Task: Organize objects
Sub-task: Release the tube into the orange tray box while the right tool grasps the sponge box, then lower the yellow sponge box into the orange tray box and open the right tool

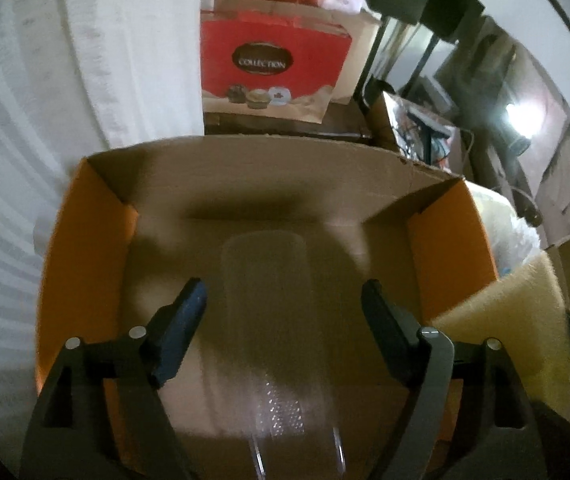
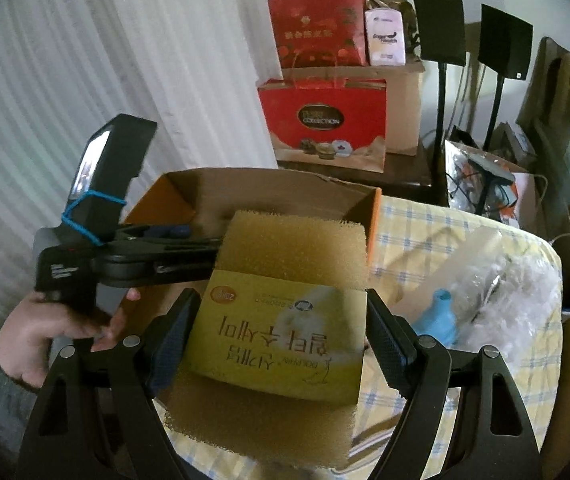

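An open cardboard box with orange flaps lies below my left gripper, which is open over it. A clear plastic container sits between the open fingers, inside the box; whether they touch it I cannot tell. My right gripper is shut on a yellow sponge pack with a paper label, held near the box's right edge. The sponge also shows at the right in the left wrist view. The left gripper reaches into the box in the right wrist view.
A checked cloth covers the surface right of the box. A blue bottle and crumpled clear plastic lie on it. Red gift bags and a cardboard carton stand behind. White curtains hang at left.
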Motion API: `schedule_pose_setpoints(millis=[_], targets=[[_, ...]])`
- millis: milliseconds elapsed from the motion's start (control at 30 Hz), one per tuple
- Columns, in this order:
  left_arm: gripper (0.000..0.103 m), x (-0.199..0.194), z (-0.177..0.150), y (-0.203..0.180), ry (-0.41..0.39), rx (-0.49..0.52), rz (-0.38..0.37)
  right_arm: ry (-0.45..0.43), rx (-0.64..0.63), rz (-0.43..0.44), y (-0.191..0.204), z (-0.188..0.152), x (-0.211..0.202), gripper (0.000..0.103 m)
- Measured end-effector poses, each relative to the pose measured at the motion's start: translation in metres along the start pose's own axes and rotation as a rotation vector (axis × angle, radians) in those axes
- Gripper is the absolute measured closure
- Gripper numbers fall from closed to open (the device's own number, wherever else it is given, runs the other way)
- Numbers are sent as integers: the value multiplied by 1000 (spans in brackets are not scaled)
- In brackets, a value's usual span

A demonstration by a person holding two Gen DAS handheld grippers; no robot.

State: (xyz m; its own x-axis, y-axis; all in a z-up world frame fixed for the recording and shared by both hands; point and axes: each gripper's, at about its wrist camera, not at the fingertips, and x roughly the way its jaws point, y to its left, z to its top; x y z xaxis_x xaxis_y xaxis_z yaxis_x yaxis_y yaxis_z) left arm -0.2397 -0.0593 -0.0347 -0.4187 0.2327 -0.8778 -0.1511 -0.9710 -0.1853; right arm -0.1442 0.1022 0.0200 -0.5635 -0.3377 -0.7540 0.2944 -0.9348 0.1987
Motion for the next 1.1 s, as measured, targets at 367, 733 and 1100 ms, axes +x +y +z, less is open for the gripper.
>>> schedule_pose_setpoints(millis=[367, 733, 1100], targets=[[26, -29, -10, 27, -47, -42, 16, 47, -13, -51, 14, 7, 39, 21], [26, -14, -23, 28, 7, -13, 24, 107, -21, -94, 14, -8, 61, 14], [58, 18, -32, 18, 135, 45, -37, -22, 49, -53, -19, -12, -18, 14]])
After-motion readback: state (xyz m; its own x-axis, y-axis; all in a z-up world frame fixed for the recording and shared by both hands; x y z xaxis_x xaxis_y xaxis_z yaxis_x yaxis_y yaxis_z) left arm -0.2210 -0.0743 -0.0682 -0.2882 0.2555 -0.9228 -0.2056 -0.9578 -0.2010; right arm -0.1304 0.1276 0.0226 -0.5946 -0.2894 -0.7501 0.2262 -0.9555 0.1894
